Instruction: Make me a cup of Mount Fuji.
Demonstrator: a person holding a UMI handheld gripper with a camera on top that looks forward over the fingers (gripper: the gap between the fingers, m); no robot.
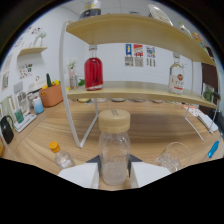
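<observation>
A clear glass bottle [114, 150] with a round wooden lid stands upright between my two white fingers [82, 175], and both press against its sides. My gripper [114, 174] is shut on it, low on its body. An empty clear glass cup [172, 156] sits on the wooden table just right of the fingers. Beyond them, a bottle of red liquid [93, 73] stands on the lower board of a wooden shelf. Farther right on the same board is a clear labelled bottle [176, 75].
The two-tier shelf [135, 91] has white metal legs and spans the table ahead. A small clear bottle with a yellow cap [60, 155] lies left of the fingers. An orange pot [51, 95] and small items stand at the back left. A blue object [213, 148] lies far right.
</observation>
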